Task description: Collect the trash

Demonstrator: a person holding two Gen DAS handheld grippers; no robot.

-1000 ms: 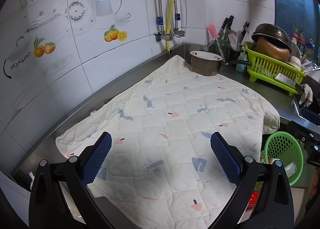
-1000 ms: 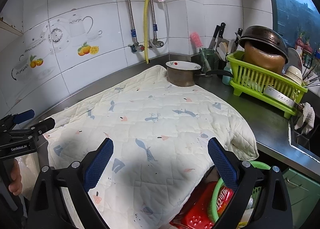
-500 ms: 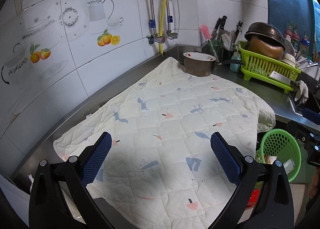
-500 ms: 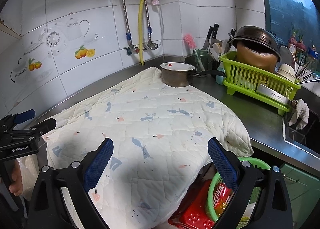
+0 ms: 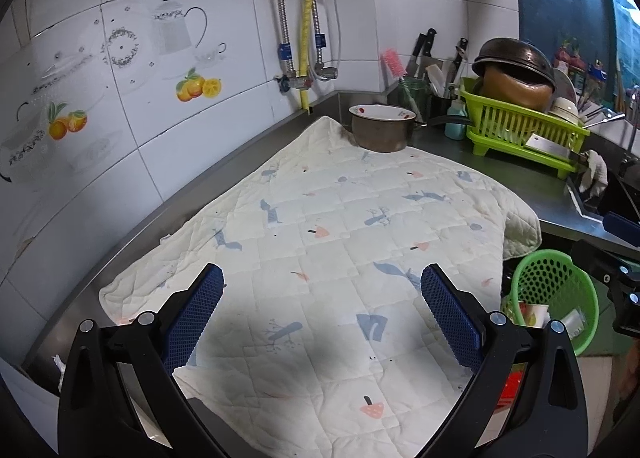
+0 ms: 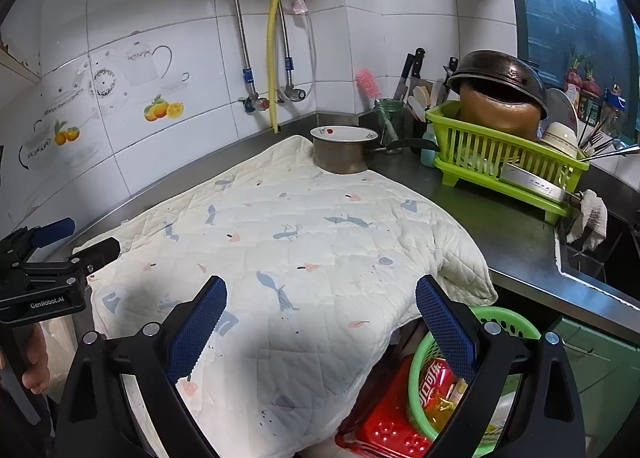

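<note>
A green mesh trash basket (image 5: 556, 290) stands below the counter's front edge, holding a paper cup (image 5: 534, 312) and wrappers; in the right wrist view the basket (image 6: 492, 322) holds a red wrapper (image 6: 434, 378). My left gripper (image 5: 320, 310) is open and empty above the quilted cloth (image 5: 340, 242). My right gripper (image 6: 320, 322) is open and empty over the cloth's front edge (image 6: 300, 258), just left of the basket. The left gripper (image 6: 52, 254) also shows at the far left of the right wrist view.
A metal pot (image 5: 382, 132) stands at the cloth's far corner. A green dish rack (image 5: 520, 130) with a wok and bowls sits at the right. A utensil jar (image 6: 390, 118) stands in the corner. A red stool (image 6: 384, 418) is under the basket. A sink (image 6: 592, 242) lies far right.
Both grippers have pulled back and risen slightly, so the counter and cloth look farther away. Both stay open and empty.
</note>
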